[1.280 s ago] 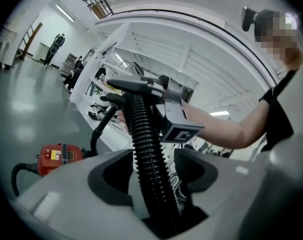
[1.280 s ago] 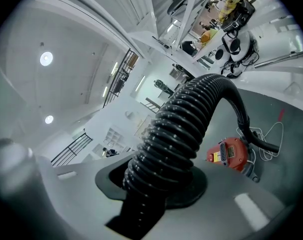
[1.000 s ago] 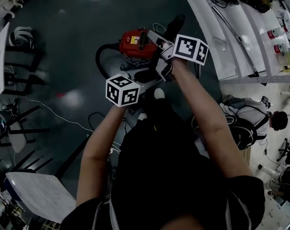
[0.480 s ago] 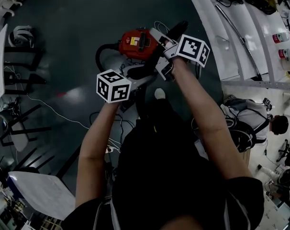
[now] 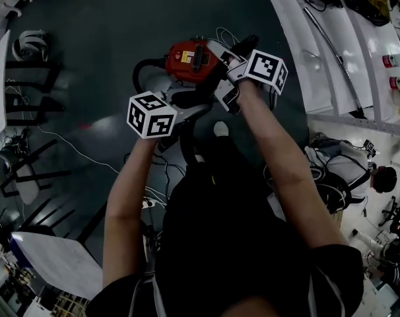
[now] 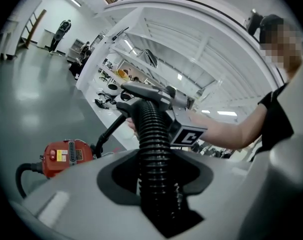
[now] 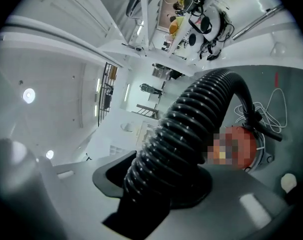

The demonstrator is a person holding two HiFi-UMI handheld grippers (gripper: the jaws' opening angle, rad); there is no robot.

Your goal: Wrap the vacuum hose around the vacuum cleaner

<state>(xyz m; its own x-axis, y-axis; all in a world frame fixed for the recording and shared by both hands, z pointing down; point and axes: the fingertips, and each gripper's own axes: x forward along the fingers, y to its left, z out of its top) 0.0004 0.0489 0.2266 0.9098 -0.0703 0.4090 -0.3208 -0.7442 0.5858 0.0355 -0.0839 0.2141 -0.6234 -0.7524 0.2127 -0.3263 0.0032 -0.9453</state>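
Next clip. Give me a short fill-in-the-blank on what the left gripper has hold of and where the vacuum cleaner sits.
1. The left gripper has its fingers closed on a black ribbed ____.
2. The body of the vacuum cleaner is ____ in colour.
3. The vacuum cleaner stands on the ____, not on a table.

Missing words: hose; red; floor.
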